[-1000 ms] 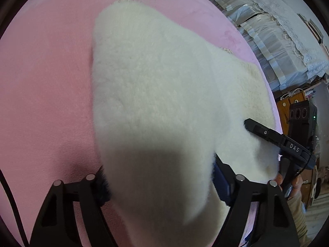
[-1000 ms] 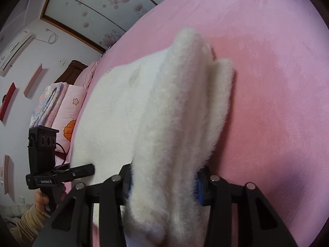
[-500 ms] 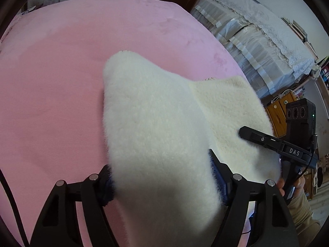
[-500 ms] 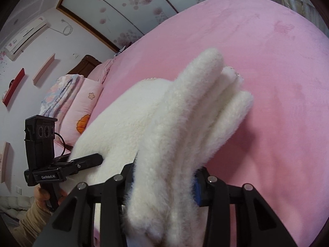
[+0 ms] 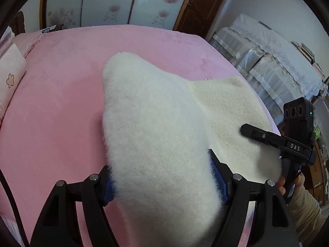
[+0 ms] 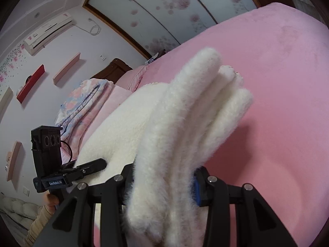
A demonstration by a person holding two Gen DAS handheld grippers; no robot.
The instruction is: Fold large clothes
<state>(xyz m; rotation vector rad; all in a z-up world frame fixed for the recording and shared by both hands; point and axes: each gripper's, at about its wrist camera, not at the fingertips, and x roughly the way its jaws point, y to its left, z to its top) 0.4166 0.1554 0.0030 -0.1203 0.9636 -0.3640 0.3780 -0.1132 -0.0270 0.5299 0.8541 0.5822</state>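
A thick white fleece garment [image 5: 156, 123] hangs lifted above the pink bed [image 5: 51, 107]. My left gripper [image 5: 164, 177] is shut on a wide bunch of it, the fleece bulging between both fingers and hiding the pads. My right gripper [image 6: 162, 183] is shut on a folded stack of the same garment [image 6: 185, 119], several plush layers standing up between its fingers. The far end of the fleece still trails down to the pink cover. Each view shows the other gripper at the garment's edge: the right gripper [image 5: 267, 136] and the left gripper [image 6: 90, 167].
Pink pillows [image 5: 10, 76] and a folded floral quilt [image 6: 82, 100] lie at the bed's head. A lace-covered white sofa [image 5: 267, 61] stands past the bed's far side, by a brown door [image 5: 201, 6]. A person's hand [image 5: 292, 183] grips the right handle.
Both grippers rose and drew back with the fleece, lifting most of it off the bed. More of the pink cover, the wardrobe and the walls has come into view.
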